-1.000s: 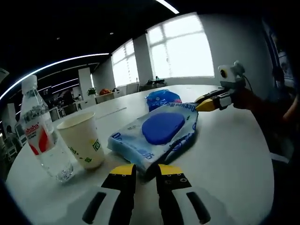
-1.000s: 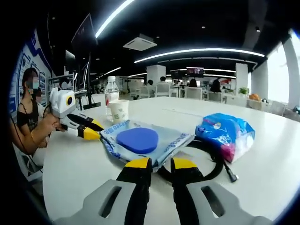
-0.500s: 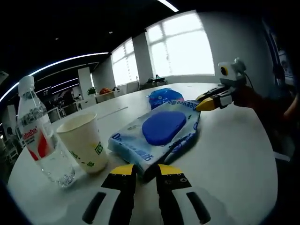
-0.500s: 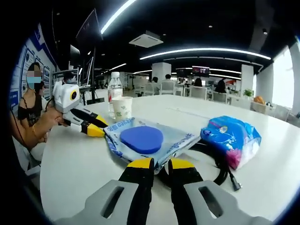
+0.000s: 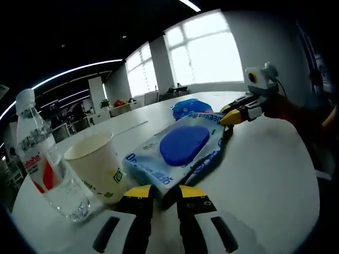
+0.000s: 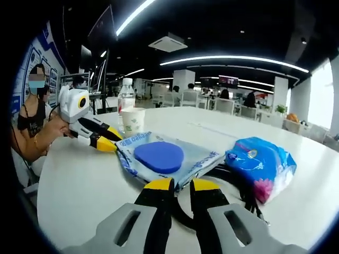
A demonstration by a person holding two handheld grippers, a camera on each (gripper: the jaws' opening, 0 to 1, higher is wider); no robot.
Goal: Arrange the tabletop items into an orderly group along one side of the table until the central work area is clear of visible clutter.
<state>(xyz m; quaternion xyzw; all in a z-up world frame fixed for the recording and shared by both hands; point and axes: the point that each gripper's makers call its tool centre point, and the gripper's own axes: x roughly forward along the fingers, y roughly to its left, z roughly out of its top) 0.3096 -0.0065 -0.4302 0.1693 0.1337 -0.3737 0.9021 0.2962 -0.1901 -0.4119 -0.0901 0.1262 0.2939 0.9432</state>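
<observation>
Wipes pack (image 5: 183, 151) lies flat on the white table (image 5: 265, 174), pinched at opposite ends — left gripper (image 5: 165, 191) clamps its near edge, right gripper (image 6: 181, 184) clamps the far edge. Beside the left gripper stand a paper cup (image 5: 98, 165) and water bottle (image 5: 42, 164); a blue snack bag (image 6: 259, 161) and black cable (image 6: 233, 182) lie near the right.

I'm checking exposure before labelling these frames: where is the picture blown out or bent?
Left gripper view: the windows are blown out white and the water bottle bulges near the edge. Right gripper view: the ceiling light strips curve with the fisheye; the wipes pack is evenly lit, print readable.
</observation>
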